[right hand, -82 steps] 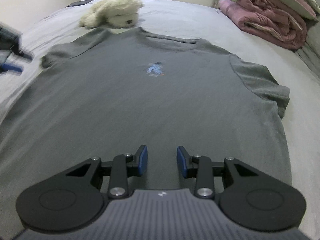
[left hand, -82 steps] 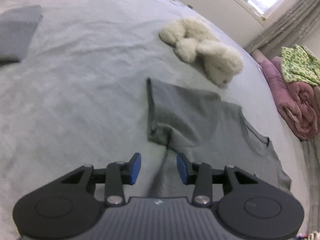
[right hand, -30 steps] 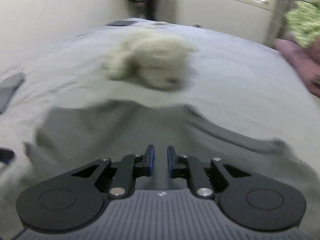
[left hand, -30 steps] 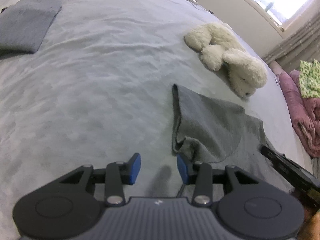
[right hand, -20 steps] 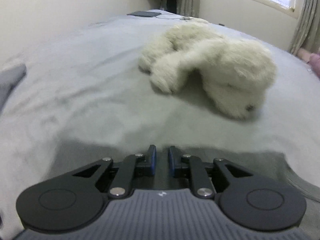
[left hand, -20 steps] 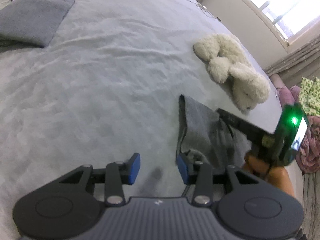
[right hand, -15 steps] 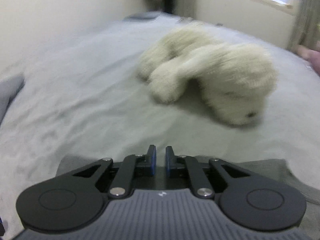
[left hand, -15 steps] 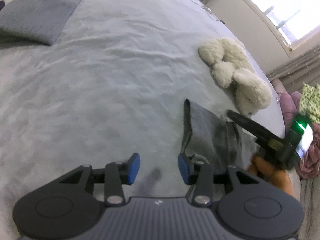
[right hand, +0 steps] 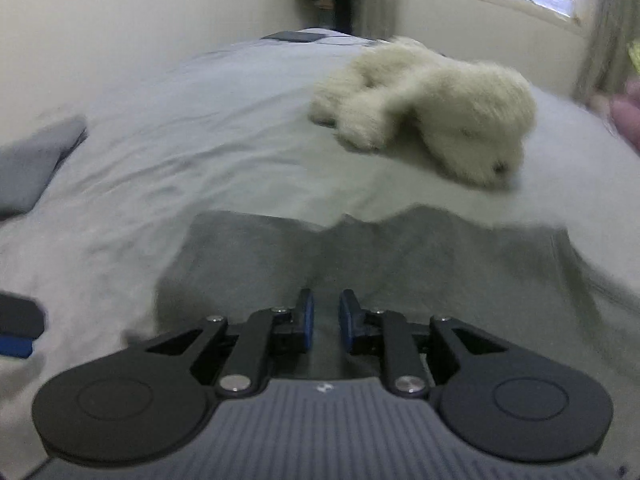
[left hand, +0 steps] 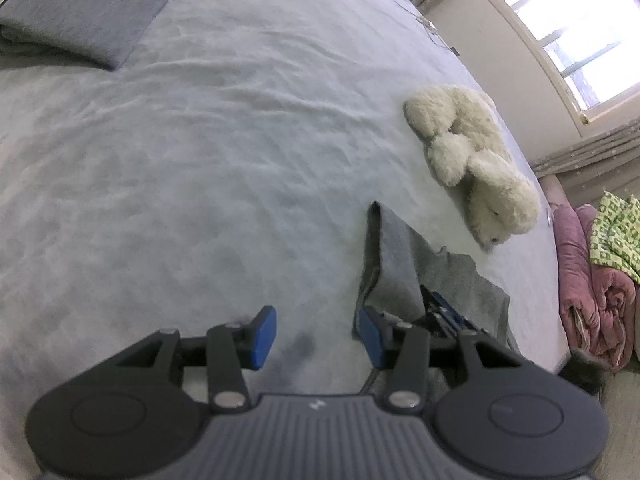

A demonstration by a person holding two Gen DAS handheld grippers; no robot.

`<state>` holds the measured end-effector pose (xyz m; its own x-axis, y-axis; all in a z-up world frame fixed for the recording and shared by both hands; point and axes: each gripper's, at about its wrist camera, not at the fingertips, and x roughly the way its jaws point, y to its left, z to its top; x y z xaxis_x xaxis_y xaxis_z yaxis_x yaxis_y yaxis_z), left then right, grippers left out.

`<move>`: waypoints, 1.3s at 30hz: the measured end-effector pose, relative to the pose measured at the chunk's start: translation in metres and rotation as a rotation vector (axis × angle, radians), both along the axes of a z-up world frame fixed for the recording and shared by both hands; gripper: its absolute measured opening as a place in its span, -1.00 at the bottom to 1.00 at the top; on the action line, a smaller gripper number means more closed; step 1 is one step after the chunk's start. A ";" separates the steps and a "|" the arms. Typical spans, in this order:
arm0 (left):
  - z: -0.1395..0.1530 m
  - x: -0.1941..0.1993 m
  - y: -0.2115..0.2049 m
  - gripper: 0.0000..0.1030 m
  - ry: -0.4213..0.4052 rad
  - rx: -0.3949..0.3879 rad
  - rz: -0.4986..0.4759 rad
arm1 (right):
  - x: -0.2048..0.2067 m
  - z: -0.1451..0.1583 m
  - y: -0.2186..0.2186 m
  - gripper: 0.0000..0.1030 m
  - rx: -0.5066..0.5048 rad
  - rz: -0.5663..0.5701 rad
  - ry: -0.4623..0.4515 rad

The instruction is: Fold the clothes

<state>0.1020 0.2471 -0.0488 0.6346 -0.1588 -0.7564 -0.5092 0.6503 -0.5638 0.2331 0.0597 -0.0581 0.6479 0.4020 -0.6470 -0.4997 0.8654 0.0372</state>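
A grey T-shirt (left hand: 400,264) lies on the pale bed sheet (left hand: 200,140), folded over on itself, its sleeve edge standing up as a ridge. My left gripper (left hand: 318,336) hovers open over bare sheet just left of that ridge, holding nothing. Over the shirt sits my right gripper (right hand: 326,320), its blue pads close together with grey shirt fabric (right hand: 400,264) pinched in the narrow gap. The right gripper (left hand: 440,316) also shows in the left wrist view, behind my left gripper's right finger. The rest of the shirt is hidden behind the grippers.
A white plush toy (left hand: 472,160) (right hand: 432,112) lies just beyond the shirt. A folded grey garment (left hand: 88,4) (right hand: 36,160) rests at the far left. Rolled pink blankets (left hand: 592,292) with a green patterned cloth (left hand: 616,236) are stacked at the right, under the window.
My right gripper closed on the flat shirt and carried that part over toward the left sleeve and the plush toy. The left gripper stayed open, drifting off the shirt onto bare sheet.
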 end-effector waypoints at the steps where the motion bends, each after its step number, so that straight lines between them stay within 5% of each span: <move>1: 0.000 -0.001 0.002 -0.09 0.002 -0.003 0.008 | -0.003 0.005 0.002 -0.66 0.011 0.006 -0.005; 6: 0.002 -0.003 0.010 -0.09 -0.010 -0.034 0.034 | -0.023 0.015 -0.012 -0.59 0.031 -0.110 -0.029; 8: 0.005 -0.003 0.010 -0.09 -0.021 -0.029 0.032 | -0.035 -0.003 0.000 -0.59 0.010 -0.040 0.042; 10: 0.005 -0.004 0.012 -0.09 -0.021 -0.025 0.042 | -0.059 -0.015 0.024 -0.78 -0.076 0.038 -0.037; 12: 0.004 -0.005 0.014 -0.09 -0.016 -0.028 0.055 | -0.067 -0.012 0.037 -0.80 -0.025 0.083 -0.019; 25: 0.003 -0.007 0.019 -0.09 -0.022 -0.052 0.060 | -0.084 -0.008 0.029 -0.79 0.026 0.059 0.042; 28: 0.002 -0.007 0.020 -0.09 -0.018 -0.054 0.066 | -0.088 -0.007 0.026 -0.43 0.031 0.054 0.051; 35: 0.002 -0.006 0.018 -0.09 -0.024 -0.056 0.054 | -0.081 0.006 -0.006 -0.44 0.186 -0.105 0.065; 38: 0.002 -0.006 0.017 -0.09 -0.026 -0.058 0.049 | -0.082 -0.013 0.010 -0.41 0.122 -0.023 0.124; 39: 0.002 -0.006 0.017 -0.09 -0.025 -0.058 0.049 | -0.088 -0.013 0.017 -0.22 0.109 0.009 0.103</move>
